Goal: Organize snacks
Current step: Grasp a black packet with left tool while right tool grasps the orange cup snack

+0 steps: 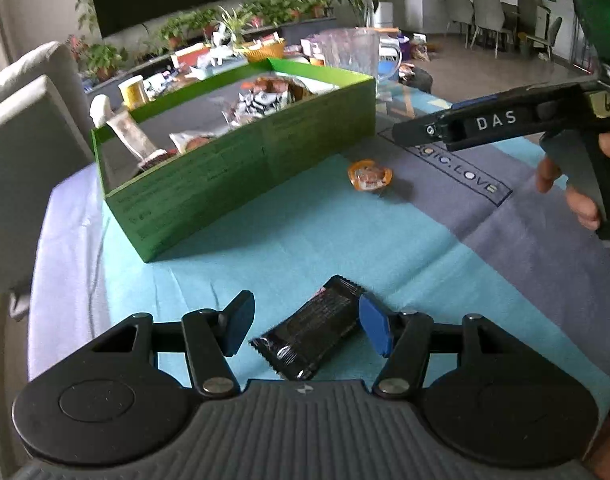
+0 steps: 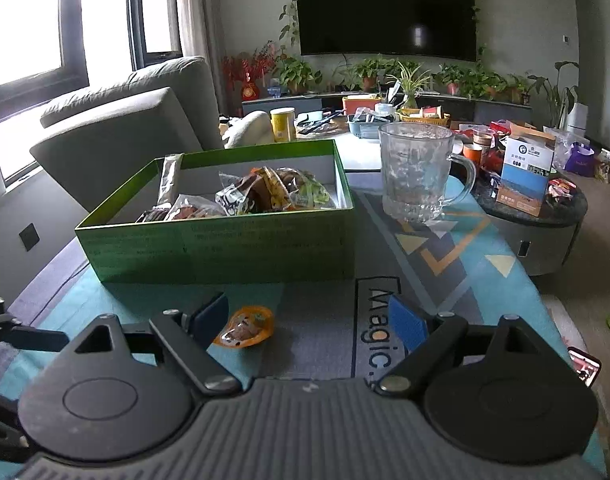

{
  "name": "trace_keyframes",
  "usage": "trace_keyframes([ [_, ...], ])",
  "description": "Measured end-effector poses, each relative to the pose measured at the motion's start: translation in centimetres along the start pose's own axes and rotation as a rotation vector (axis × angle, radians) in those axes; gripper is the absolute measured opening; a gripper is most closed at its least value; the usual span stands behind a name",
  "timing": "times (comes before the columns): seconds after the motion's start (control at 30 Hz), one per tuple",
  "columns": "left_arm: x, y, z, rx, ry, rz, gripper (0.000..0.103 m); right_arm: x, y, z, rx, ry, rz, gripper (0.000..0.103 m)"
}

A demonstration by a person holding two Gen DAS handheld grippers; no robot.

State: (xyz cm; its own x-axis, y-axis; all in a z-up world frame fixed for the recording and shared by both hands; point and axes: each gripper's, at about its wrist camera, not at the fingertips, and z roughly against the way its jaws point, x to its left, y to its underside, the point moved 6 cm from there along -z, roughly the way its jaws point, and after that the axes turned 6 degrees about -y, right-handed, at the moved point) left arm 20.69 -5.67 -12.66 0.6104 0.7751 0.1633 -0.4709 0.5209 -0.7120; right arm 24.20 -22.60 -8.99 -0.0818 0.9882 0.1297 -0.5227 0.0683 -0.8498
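Note:
A black snack bar packet (image 1: 309, 332) lies flat on the teal cloth between the blue pads of my left gripper (image 1: 308, 326), which is open. Its right pad (image 1: 375, 330) is at the packet's edge and its left pad stands apart. An orange jelly cup (image 2: 247, 328) rests on the cloth between the fingers of my open right gripper (image 2: 309, 320), closer to the left finger. The left wrist view shows the same orange jelly cup (image 1: 369, 176) below the right gripper's tip (image 1: 425, 132). Behind both stands an open green box (image 2: 217, 248) (image 1: 245, 168) holding several wrapped snacks.
A clear glass mug (image 2: 417, 172) stands right of the box on the patterned cloth. A grey sofa (image 2: 125, 128) is on the left. On the right, a round side table (image 2: 545, 232) carries a carton and snack packs. A cluttered table lies behind the box.

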Motion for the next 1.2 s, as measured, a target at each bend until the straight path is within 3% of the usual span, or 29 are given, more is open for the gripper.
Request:
trace_keyframes([
  [0.1, 0.0, 0.2, -0.3, 0.01, 0.029, 0.027, 0.054, 0.0, 0.3, -0.3, 0.006, -0.007, -0.002, 0.046],
  [0.23, 0.5, 0.3, -0.7, 0.017, 0.035, 0.09, 0.045, 0.1, 0.9, -0.9, 0.025, -0.025, -0.013, 0.046],
  [0.4, 3.1, -0.2, -1.8, 0.036, -0.115, 0.254, 0.044, 1.0, 1.6, -1.8, 0.052, -0.062, -0.005, 0.046],
  [0.57, 4.6, 0.0, -0.9, 0.035, -0.139, 0.357, 0.045, 2.1, 1.7, -2.4, 0.065, -0.082, 0.01, 0.046],
  [0.8, 3.8, 1.0, 0.6, 0.043, -0.108, 0.383, 0.053, 3.0, 1.6, -3.8, 0.079, -0.079, 0.014, 0.046],
  [1.0, 2.6, 1.1, -0.5, 0.039, -0.14, 0.299, 0.054, 3.5, 1.8, -5.0, 0.108, -0.042, 0.034, 0.046],
  [1.1, 2.5, 1.0, -0.7, 0.028, -0.127, 0.299, 0.044, 3.8, 2.0, -5.3, 0.121, -0.036, 0.076, 0.045],
  [1.13, 2.5, 0.9, -0.7, 0.026, -0.132, 0.291, 0.03, 3.9, 2.0, -5.3, 0.123, -0.03, 0.106, 0.045],
  [1.2, 2.5, 0.8, -0.6, 0.032, -0.134, 0.288, 0.029, 4.1, 1.9, -5.0, 0.125, -0.044, 0.129, 0.045],
])
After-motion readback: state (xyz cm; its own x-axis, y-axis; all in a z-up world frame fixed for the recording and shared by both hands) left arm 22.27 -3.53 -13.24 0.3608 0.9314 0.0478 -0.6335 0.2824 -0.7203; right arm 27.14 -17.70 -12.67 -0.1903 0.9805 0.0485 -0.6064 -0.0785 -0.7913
